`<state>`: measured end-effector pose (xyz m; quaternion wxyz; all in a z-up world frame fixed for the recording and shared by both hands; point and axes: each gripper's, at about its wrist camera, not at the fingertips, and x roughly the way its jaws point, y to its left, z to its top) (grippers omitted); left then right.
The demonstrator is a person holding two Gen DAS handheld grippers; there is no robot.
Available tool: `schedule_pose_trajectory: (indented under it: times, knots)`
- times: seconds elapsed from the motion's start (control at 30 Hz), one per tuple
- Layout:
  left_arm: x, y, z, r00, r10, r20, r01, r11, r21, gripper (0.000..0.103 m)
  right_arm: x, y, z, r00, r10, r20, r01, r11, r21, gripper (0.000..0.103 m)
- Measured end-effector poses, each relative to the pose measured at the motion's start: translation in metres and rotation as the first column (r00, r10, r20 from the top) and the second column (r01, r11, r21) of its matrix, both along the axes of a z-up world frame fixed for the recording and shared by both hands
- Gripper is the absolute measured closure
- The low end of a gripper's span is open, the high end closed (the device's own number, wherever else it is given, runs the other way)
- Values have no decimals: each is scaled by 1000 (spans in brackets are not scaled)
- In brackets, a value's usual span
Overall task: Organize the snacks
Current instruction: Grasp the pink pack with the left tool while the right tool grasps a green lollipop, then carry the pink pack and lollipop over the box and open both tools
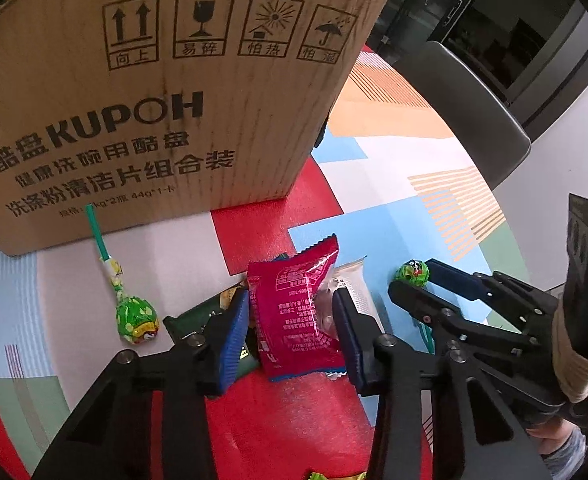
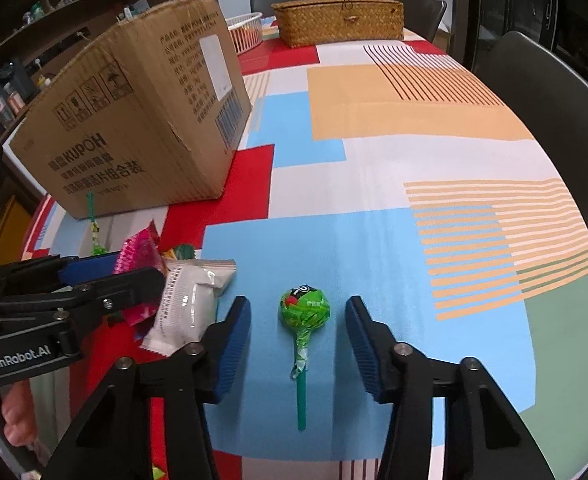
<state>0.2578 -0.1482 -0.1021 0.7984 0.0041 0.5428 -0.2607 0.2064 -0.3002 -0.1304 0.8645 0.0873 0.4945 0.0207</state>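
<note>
My left gripper has its blue pads on both sides of a red snack packet and is shut on it, just above the tablecloth. A dark green packet and a white packet lie beside it. A green lollipop lies to the left near the cardboard box. My right gripper is open around another green lollipop lying on a blue patch, stick pointing toward me. The left gripper and the white packet show in the right wrist view.
The tall open cardboard box stands on the patterned tablecloth. A woven basket and a white basket stand at the far end. Dark chairs line the table's right side.
</note>
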Motion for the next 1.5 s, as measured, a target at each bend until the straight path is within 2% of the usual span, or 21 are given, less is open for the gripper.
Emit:
schedule_pose_trajectory:
  times: [0.2, 0.3, 0.47, 0.67, 1.13, 1.5]
  knots:
    - [-2, 1, -2, 1000, -1, -9, 1, 1000, -5, 67, 2, 3, -5, 1000, 13, -10, -13, 1000, -11, 67]
    - [-4, 3, -2, 1000, 0, -7, 0, 1000, -2, 67, 2, 5, -5, 1000, 18, -7, -18, 999, -32, 76]
    - [-8, 2, 1, 1000, -5, 10, 5, 1000, 12, 68, -2, 6, -2, 1000, 20, -2, -20, 999, -30, 76]
    - [-14, 0, 5, 999, -9, 37, 8, 1000, 20, 69, -12, 15, 18, 998, 38, 42, -37, 999, -35, 76]
    - [-33, 12, 56, 980, 13, 199, -12, 1000, -6, 70, -27, 30, 66, 986, 69, 154, -64, 997, -35, 76]
    - [-38, 38, 107, 945, 69, 320, -49, 996, -69, 70, -25, 48, 111, 958, 103, 269, -95, 995, -42, 76]
